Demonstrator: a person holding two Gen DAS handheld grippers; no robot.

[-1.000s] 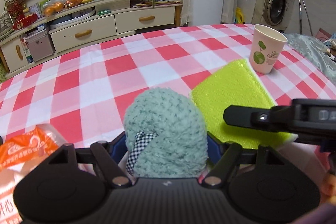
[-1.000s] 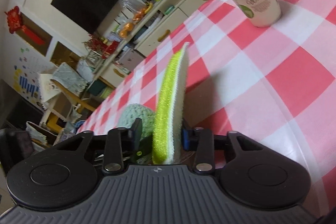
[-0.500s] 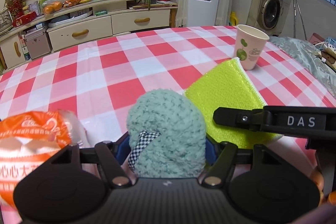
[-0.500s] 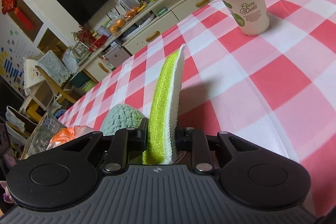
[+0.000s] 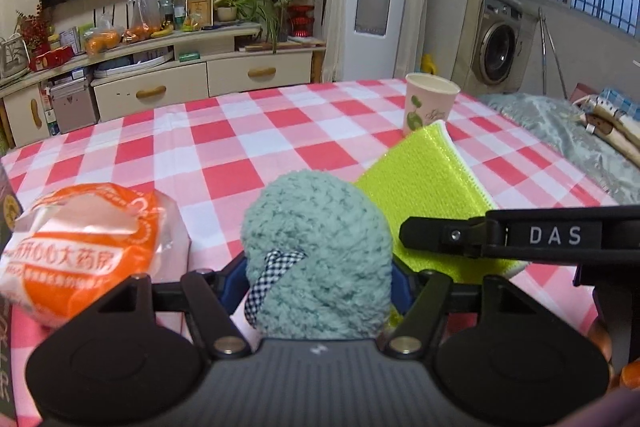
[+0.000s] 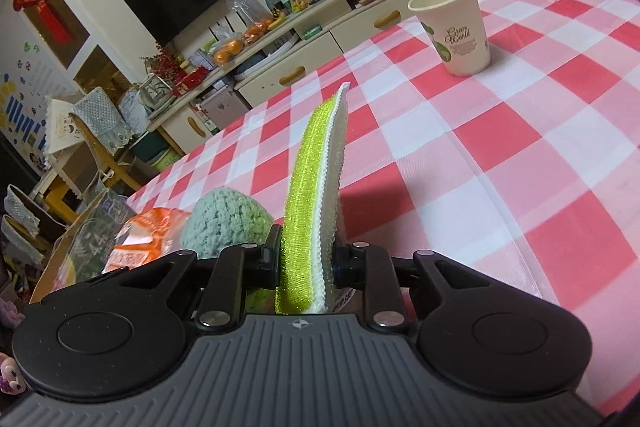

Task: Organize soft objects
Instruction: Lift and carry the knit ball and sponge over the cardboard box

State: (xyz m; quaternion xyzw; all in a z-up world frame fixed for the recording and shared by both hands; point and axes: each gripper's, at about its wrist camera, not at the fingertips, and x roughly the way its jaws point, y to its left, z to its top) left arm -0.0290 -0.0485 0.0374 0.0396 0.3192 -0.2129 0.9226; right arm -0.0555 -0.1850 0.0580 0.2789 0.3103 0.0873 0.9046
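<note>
I'm mid-carry: my left gripper (image 5: pixel 318 279) is clamped on the teal plush ball (image 5: pixel 316 255) at lower centre, my right gripper (image 6: pixel 306 263) on the yellow-green sponge (image 6: pixel 312 195). Next, find each a resting spot on the worktop (image 6: pixel 500 155).

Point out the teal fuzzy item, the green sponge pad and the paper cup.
Teal fuzzy item (image 5: pixel 320 247), left wrist view, woolly front.
Green sponge pad (image 6: pixel 306 195), right wrist view, green edge.
Paper cup (image 6: pixel 460 35), right wrist view, printed side.

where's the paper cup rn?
The printed paper cup stands upright on the red-checked tablecloth, far right in the left wrist view, just beyond the lime-green sponge pad.
</note>
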